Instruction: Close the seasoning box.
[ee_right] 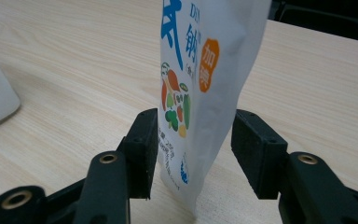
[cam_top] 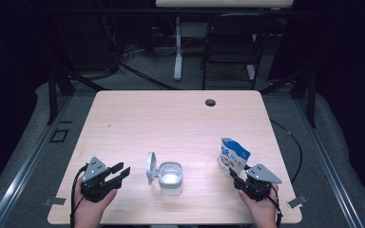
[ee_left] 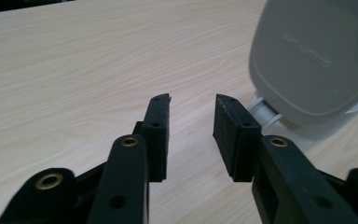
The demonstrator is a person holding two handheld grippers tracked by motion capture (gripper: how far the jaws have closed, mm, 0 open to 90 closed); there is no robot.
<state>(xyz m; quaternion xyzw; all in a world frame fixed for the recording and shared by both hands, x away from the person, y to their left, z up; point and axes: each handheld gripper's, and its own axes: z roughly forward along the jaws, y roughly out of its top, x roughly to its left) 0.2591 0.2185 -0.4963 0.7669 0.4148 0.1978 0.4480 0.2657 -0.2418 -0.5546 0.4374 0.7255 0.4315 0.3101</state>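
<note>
Jaws of the right gripper [ee_right: 193,154] stand apart around the lower part of a white printed pouch [ee_right: 205,70]: the left pad lies against or just beside one face, while a clear gap shows at the other, so nothing is clamped. The pouch stands upright on the counter [cam_top: 171,118] near its right front corner, just ahead of that gripper. The left gripper [ee_left: 192,135] has its jaws parted with only bare counter between them; it sits near the left front edge, pointing toward a small white container [cam_top: 170,178] whose hinged lid [cam_top: 150,167] stands open and tilted up on its left side.

The work in hand looks like taking up the pouch to bring it to the open container. To do it well, the right jaws should close squarely on both faces, low enough to keep the pouch from folding, yet not so hard that it crumples. The left gripper would best steady the container's body, clear of the raised lid, since a nudge there could tip it.
</note>
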